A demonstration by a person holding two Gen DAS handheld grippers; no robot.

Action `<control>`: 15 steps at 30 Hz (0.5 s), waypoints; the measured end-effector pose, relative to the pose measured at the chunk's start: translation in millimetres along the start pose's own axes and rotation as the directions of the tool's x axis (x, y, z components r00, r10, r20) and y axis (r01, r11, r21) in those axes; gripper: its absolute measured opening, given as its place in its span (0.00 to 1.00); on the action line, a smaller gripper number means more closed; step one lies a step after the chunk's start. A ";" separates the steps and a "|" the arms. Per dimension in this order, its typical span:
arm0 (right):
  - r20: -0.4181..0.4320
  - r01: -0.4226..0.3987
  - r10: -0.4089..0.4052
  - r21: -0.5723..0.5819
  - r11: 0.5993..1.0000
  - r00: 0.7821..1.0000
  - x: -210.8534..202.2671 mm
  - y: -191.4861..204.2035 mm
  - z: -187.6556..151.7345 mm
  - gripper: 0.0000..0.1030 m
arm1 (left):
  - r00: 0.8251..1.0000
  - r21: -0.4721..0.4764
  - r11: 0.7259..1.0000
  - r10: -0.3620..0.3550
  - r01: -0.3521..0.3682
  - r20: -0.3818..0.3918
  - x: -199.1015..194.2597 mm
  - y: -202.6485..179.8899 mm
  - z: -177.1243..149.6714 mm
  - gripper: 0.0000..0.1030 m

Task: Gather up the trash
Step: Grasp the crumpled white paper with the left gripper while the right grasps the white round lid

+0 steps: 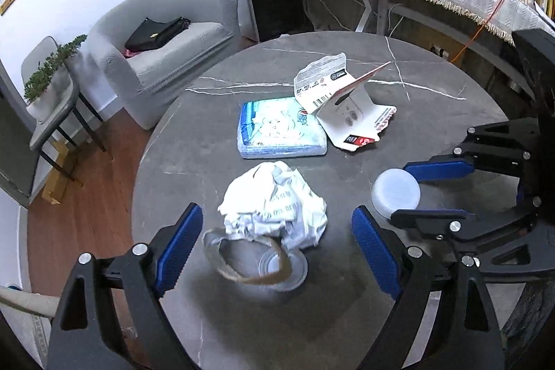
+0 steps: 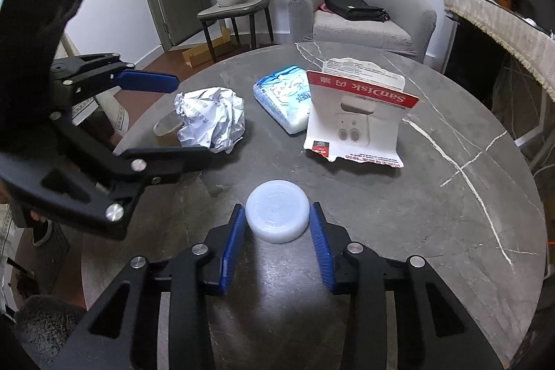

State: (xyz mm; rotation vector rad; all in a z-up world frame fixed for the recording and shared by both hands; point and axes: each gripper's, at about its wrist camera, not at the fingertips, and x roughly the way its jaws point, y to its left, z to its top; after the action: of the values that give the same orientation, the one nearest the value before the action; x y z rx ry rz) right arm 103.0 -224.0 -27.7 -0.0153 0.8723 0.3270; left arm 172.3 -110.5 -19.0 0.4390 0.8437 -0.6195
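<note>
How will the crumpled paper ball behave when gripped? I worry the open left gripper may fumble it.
The crumpled paper ball probably weighs little and will crush between the pads. Its creases should resist slipping, and it likely won't roll.

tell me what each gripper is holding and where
Right gripper pinches the white lid by opposite sides of its rim. Left gripper holds nothing.

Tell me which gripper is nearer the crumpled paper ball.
Left. The left gripper stands open around the crumpled paper ball; the right gripper is off to its side, shut on the white plastic lid.
</note>
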 end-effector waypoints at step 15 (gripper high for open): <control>0.082 -0.016 0.008 0.090 0.996 0.997 -24.7 -29.7 -0.9 0.37 | 0.998 0.003 1.000 -0.022 0.022 -0.059 29.1 6.6 5.7 0.69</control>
State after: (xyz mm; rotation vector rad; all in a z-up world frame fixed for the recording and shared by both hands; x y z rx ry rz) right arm 96.1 -259.2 -13.2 0.0867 0.8057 0.2971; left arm 194.6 -118.5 -38.0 0.4534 0.9047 -0.6310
